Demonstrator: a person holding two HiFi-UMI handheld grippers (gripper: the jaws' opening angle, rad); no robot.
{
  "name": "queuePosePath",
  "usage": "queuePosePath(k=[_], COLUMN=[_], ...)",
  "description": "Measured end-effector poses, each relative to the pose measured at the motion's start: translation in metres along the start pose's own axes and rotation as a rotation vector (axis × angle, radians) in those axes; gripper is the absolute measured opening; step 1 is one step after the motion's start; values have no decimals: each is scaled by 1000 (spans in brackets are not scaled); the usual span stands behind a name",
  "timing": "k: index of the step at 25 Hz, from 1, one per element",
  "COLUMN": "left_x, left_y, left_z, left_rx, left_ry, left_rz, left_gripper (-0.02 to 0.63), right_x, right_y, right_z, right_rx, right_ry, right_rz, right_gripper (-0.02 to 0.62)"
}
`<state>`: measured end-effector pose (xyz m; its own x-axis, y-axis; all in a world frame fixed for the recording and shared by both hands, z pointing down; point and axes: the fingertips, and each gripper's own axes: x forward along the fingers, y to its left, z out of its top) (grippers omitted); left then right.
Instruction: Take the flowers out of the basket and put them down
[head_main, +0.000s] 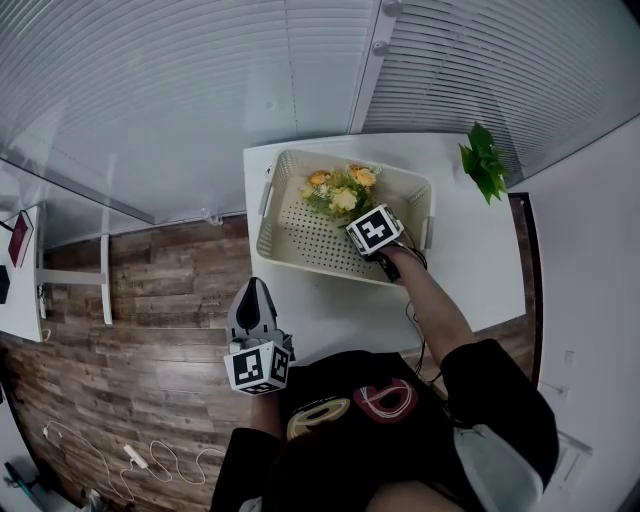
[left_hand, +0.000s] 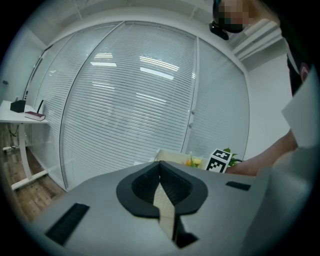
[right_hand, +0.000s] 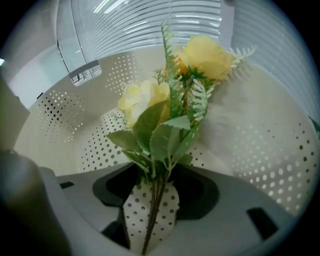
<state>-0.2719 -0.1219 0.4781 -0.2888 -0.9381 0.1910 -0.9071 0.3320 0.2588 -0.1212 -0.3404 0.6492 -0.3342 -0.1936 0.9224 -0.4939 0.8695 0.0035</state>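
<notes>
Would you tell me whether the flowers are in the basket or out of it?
In: the flowers lie inside the basket in the head view, and its perforated walls surround them in the right gripper view.

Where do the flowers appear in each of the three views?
Head view: upper centre, the flowers lie inside the white perforated basket.
Left gripper view: tiny, low and right of centre, just above the basket rim.
Right gripper view: centre, large.
Shared landmark: the basket.
</notes>
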Motion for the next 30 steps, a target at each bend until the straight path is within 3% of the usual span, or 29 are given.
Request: queuePosePath(k=[4, 11, 30], left_x=[1, -2, -3], left_y=[-2, -1, -2], left_z=[0, -2, 0], left_rx=[5, 13, 27], left_ry=[-1, 1, 3], left_rz=[-4, 1, 5], left_gripper=[17, 17, 17], right_x=[3, 4, -17], right_y=[-2, -1, 4], right_z=[-2, -1, 14], right_rx=[18, 59, 6], right_ry=[-13, -54, -169], right_rz=[-3, 26, 63], right_gripper=[219, 92, 52])
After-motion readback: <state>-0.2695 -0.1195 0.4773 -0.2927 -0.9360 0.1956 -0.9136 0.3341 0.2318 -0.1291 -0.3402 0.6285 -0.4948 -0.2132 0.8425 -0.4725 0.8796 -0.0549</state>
